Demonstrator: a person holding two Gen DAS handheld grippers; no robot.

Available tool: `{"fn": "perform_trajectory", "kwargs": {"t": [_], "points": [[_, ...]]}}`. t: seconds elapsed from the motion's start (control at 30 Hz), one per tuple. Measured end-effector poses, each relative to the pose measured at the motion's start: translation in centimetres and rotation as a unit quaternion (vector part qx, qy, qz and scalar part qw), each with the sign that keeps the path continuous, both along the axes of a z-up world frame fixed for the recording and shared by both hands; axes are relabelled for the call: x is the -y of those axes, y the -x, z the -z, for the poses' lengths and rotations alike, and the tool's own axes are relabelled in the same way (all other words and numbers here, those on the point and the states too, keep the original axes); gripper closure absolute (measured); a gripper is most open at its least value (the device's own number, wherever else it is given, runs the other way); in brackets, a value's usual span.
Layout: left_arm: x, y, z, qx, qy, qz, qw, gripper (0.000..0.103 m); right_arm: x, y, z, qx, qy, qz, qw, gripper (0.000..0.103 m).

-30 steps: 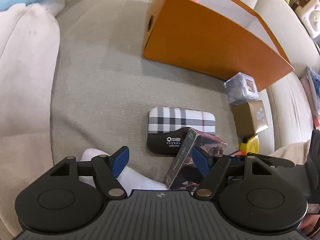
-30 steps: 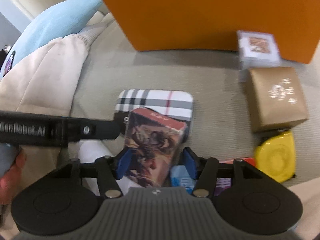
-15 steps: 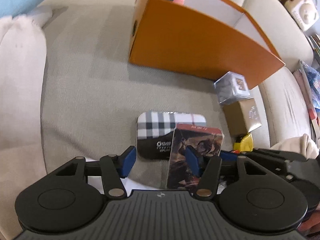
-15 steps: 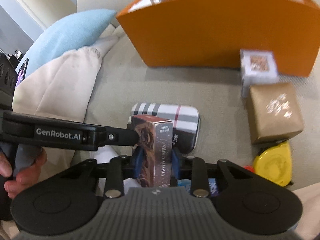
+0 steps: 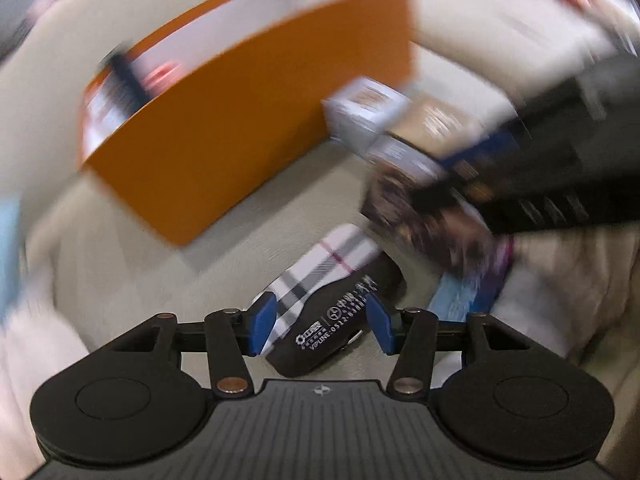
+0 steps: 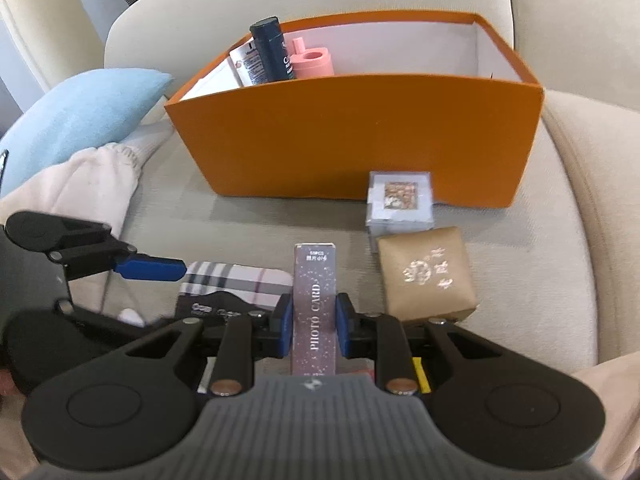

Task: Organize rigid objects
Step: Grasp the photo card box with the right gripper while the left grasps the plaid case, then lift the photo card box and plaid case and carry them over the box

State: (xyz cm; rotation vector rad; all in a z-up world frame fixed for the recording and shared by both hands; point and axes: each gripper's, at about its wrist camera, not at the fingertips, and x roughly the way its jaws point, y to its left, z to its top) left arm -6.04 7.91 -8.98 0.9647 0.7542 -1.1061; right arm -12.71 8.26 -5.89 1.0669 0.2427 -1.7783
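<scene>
My right gripper (image 6: 311, 330) is shut on a photo card box (image 6: 314, 304) and holds it upright above the sofa seat. The box shows blurred in the left wrist view (image 5: 424, 220). My left gripper (image 5: 318, 326) is open, its fingers on either side of a plaid-and-black case (image 5: 332, 292) lying on the seat; the case also shows in the right wrist view (image 6: 236, 284). An orange box (image 6: 360, 140) stands behind, holding a dark bottle (image 6: 272, 50) and a pink item (image 6: 312, 60). The left wrist view is blurred.
A clear cube box (image 6: 400, 204) and a gold box (image 6: 426, 272) lie in front of the orange box at the right. A blue pillow (image 6: 76, 116) and a cream blanket (image 6: 80, 188) lie at the left. A yellow item (image 6: 420, 370) peeks out under my right gripper.
My right gripper has lifted the photo card box higher and faces the orange box. My left gripper has swung round and dropped over the plaid case.
</scene>
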Motion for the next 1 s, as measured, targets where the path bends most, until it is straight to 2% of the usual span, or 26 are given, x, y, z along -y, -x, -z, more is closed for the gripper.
{"fn": "perform_trajectory", "kwargs": {"t": [0.03, 0.1, 0.2, 0.27, 0.3, 0.37, 0.4, 0.47, 0.57, 0.6, 0.7, 0.77, 0.8, 0.9, 0.93, 1.0], "points": [[0.3, 0.9, 0.6, 0.028, -0.017, 0.034, 0.9989, 0.042, 0.2, -0.3, 0.0, -0.01, -0.002, -0.001, 1.0, 0.08], [0.7, 2.5, 1.9, 0.078, -0.058, 0.102, 0.99, 0.042, 0.1, -0.3, 0.2, -0.018, -0.005, -0.002, 1.0, 0.08], [0.8, 4.3, 4.0, 0.147, -0.11, 0.185, 0.9656, 0.041, 0.2, 0.0, 0.5, -0.006, -0.005, 0.003, 1.0, 0.08], [0.8, 4.8, 5.1, 0.182, -0.134, 0.216, 0.9499, 0.04, 0.2, 0.0, 0.6, -0.007, -0.003, 0.003, 1.0, 0.08], [0.8, 5.0, 5.5, 0.196, -0.139, 0.23, 0.9431, 0.036, 0.3, -0.1, 0.6, -0.008, -0.003, 0.004, 1.0, 0.08], [0.9, 5.2, 6.0, 0.208, -0.147, 0.25, 0.9341, 0.033, 0.3, -0.2, 0.7, -0.009, -0.001, 0.004, 1.0, 0.08], [1.1, 5.2, 6.1, 0.209, -0.15, 0.254, 0.9325, 0.032, 0.4, -0.2, 0.7, -0.009, 0.0, 0.005, 1.0, 0.08], [1.5, 4.9, 6.1, 0.199, -0.152, 0.248, 0.9357, 0.032, 0.4, -0.2, 0.8, -0.006, 0.002, 0.004, 1.0, 0.079], [1.5, 4.6, 6.0, 0.186, -0.147, 0.239, 0.9416, 0.039, 0.6, -0.2, 1.1, 0.005, 0.003, 0.005, 1.0, 0.078], [1.4, 4.6, 5.7, 0.185, -0.14, 0.236, 0.9435, 0.046, 0.7, -0.2, 1.2, 0.006, 0.002, 0.004, 1.0, 0.078], [1.1, 3.8, 4.4, 0.15, -0.121, 0.207, 0.9592, 0.059, 0.8, -0.5, 1.2, -0.002, 0.002, 0.0, 1.0, 0.078], [1.0, 3.2, 3.3, 0.127, -0.101, 0.179, 0.9704, 0.064, 0.7, -0.4, 1.2, 0.0, 0.003, 0.003, 1.0, 0.078], [0.9, 2.7, 2.6, 0.107, -0.088, 0.158, 0.9776, 0.071, 0.6, -0.3, 1.1, 0.003, 0.003, 0.005, 1.0, 0.078], [0.9, 0.3, 0.2, 0.023, -0.042, 0.08, 0.9957, 0.076, 0.6, -0.1, 0.9, 0.009, 0.009, 0.008, 1.0, 0.079], [0.9, -1.0, -0.4, -0.018, -0.028, 0.044, 0.9985, 0.077, 0.7, -0.1, 0.7, 0.01, 0.011, 0.008, 1.0, 0.079], [0.6, -3.6, -1.1, -0.094, -0.003, -0.027, 0.9952, 0.077, 1.0, -0.1, 0.4, 0.008, 0.015, 0.006, 1.0, 0.08]]}}
